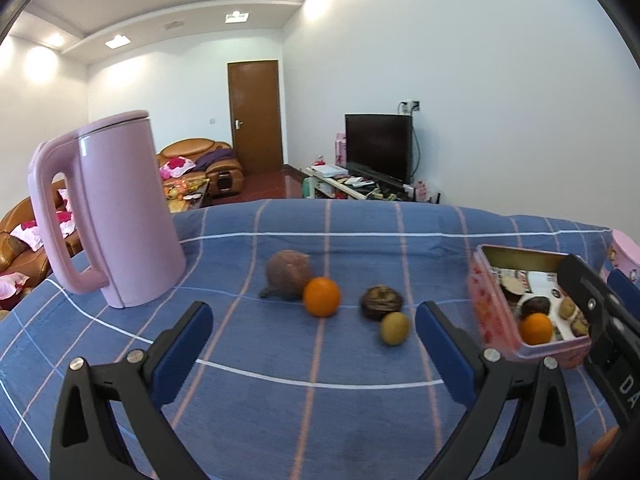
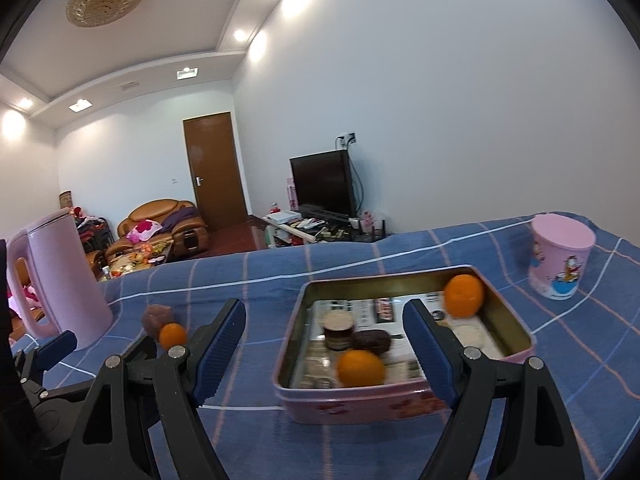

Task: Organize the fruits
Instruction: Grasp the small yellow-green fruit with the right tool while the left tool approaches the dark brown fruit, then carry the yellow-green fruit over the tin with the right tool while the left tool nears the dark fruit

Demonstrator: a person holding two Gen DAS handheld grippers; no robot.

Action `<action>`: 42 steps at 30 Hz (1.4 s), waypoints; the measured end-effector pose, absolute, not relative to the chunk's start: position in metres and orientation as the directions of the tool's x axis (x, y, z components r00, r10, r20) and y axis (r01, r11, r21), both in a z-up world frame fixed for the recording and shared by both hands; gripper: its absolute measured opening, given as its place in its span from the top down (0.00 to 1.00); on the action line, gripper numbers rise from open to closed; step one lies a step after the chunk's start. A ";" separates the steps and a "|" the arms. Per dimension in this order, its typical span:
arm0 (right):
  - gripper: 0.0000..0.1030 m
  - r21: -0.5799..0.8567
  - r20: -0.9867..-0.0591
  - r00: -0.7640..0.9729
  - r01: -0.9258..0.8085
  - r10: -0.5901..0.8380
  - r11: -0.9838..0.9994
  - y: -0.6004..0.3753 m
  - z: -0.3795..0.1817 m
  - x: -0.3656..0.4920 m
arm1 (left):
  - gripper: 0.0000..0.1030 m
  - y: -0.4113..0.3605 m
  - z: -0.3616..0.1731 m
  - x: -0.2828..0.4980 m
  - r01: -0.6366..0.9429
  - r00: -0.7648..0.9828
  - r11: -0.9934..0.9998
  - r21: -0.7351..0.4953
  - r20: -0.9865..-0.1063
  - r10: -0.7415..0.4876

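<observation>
On the blue checked cloth lie an orange (image 1: 321, 296), a brownish-purple fruit (image 1: 288, 271) behind it, a dark wrinkled fruit (image 1: 381, 302) and a small green fruit (image 1: 394, 328). My left gripper (image 1: 314, 330) is open and empty just before them. A pink tin (image 2: 404, 394) holds two oranges (image 2: 360, 368) (image 2: 464, 295) and two dark fruits (image 2: 372, 341). My right gripper (image 2: 324, 340) is open and empty over the tin's near edge. The tin (image 1: 490, 312) also shows at the right of the left wrist view.
A tall pink kettle (image 1: 116, 216) stands at the left of the table. A pink cartoon cup (image 2: 560, 256) stands at the far right. The table's far edge drops to a living room with sofa and TV.
</observation>
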State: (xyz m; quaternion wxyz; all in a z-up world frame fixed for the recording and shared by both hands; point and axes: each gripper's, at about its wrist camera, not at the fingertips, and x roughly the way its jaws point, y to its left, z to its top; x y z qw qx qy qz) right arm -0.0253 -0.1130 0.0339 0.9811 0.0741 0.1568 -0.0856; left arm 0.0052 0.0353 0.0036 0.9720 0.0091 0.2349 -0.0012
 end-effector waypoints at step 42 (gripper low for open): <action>0.71 0.075 -0.734 0.665 -0.125 0.139 0.989 -0.035 -0.016 0.102 | 0.00 0.128 -0.026 0.067 -0.173 0.722 0.984 -0.042 -0.685 0.098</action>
